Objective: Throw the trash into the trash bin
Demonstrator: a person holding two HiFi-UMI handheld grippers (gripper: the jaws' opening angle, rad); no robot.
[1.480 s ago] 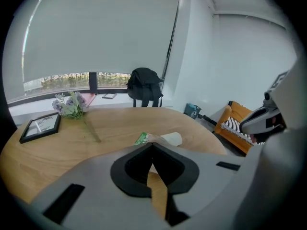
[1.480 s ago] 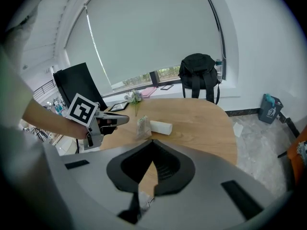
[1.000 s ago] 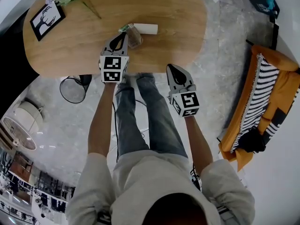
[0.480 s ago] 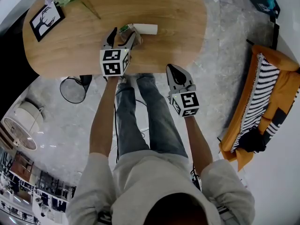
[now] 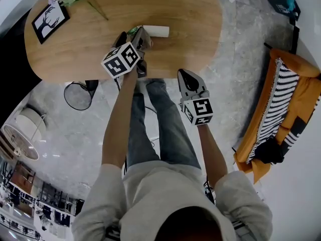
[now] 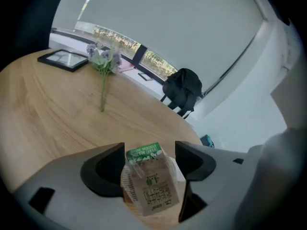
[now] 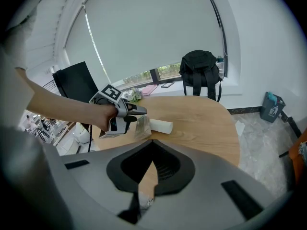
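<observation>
Wire trash bin (image 5: 77,95): on the floor under the tabletop (image 5: 195,24) edge, far left. Left claw (image 6: 149,151): spread, jaws just been opening, small carton (image 6: 152,190) standing on the tabletop between the pads, not pinched.

Risk: the tilted claw closes askew and the carton tips or skids into the white roll (image 5: 156,31) just beside it.

Left forearm stretched forward, wrist rolled, pointing down. Right claw (image 7: 152,143): pressed together, empty, held back at the near edge, angled down.

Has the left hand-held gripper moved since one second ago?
Yes. The left hand-held gripper rolled and edged toward the white roll; its jaws have just been opening around the carton.
</observation>
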